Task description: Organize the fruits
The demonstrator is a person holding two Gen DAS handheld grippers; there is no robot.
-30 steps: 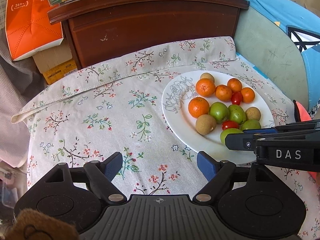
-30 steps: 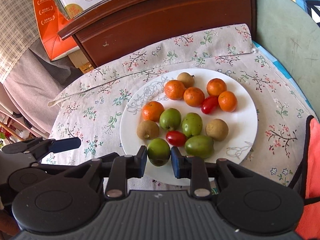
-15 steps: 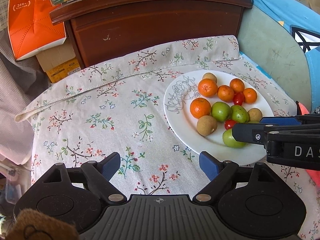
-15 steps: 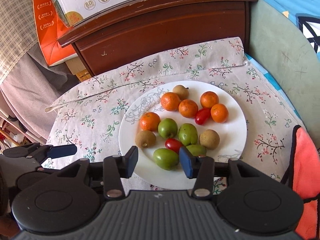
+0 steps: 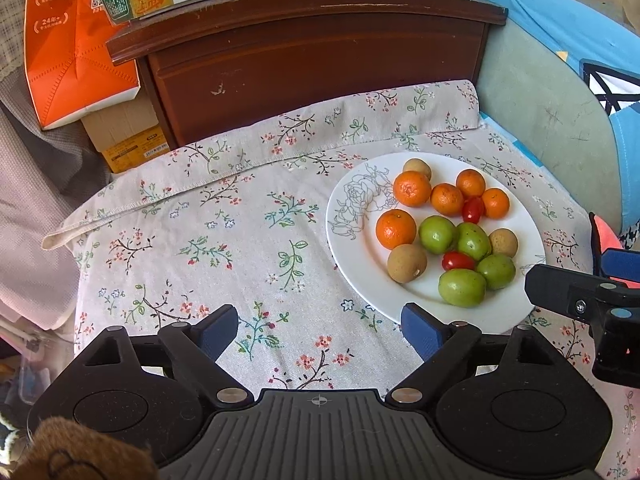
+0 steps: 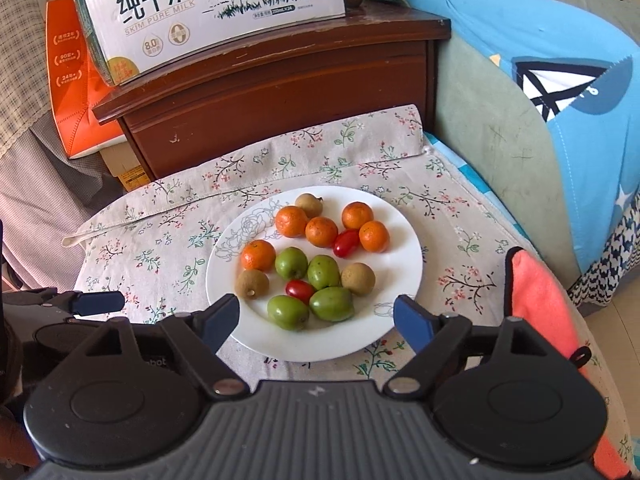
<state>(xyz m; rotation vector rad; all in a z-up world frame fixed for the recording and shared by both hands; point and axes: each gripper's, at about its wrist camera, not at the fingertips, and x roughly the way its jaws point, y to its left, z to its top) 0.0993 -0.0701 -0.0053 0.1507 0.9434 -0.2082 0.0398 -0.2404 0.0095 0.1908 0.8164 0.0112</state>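
Green fruit (image 6: 288,312) on plate (image 6: 404,256) | beyond opening right tongs (image 6: 316,322) (untouched)

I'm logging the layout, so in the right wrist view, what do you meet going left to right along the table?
Left gripper → floral cloth → white plate holding the fruit → pink towel.
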